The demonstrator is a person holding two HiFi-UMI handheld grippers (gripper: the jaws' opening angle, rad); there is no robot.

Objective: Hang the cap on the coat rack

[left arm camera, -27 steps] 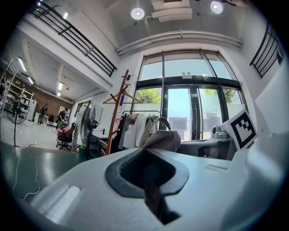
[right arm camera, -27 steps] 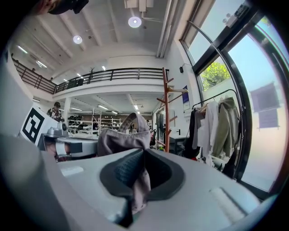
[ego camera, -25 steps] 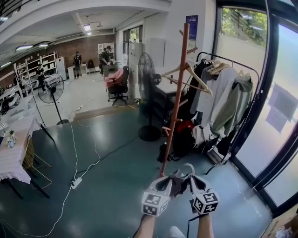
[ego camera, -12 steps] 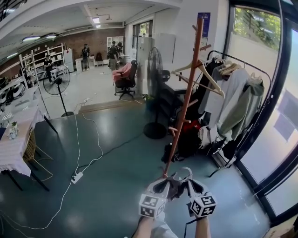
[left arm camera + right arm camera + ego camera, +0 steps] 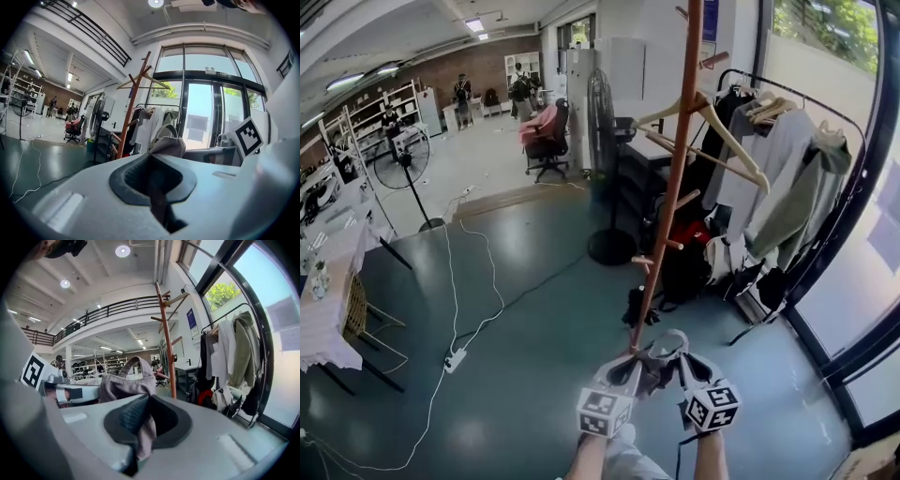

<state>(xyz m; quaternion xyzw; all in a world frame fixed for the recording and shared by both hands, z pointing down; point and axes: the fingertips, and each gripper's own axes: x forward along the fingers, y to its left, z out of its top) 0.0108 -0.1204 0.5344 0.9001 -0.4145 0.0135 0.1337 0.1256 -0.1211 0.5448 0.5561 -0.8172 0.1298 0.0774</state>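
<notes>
Both grippers hold the cap (image 5: pixel 661 359) between them. The left gripper (image 5: pixel 630 370) has its fingers clamped on a dark fold of the cloth. The right gripper (image 5: pixel 686 366) has its fingers pinched on the paler fabric at the other side, and the strap loop stands up above both sets of fingers.

The coat rack (image 5: pixel 673 187) rises straight ahead of the fingers, its foot just beyond them and its short pegs well above. A wooden hanger (image 5: pixel 705 105) already sits across the upper pegs, so a bare lower peg (image 5: pixel 641 262) on the side towards the left fingers looks the easier target.

To do this well, I would lift the cap with both grips firm and keep the cloth spread so the strap loop stays open. Then I would bring that loop over the peg's tip and down onto it. One set of fingers should let go only when the peg seems to carry the weight, then the other. The clothes rail (image 5: pixel 787 112), beyond the right fingers, is best kept clear of.
</notes>
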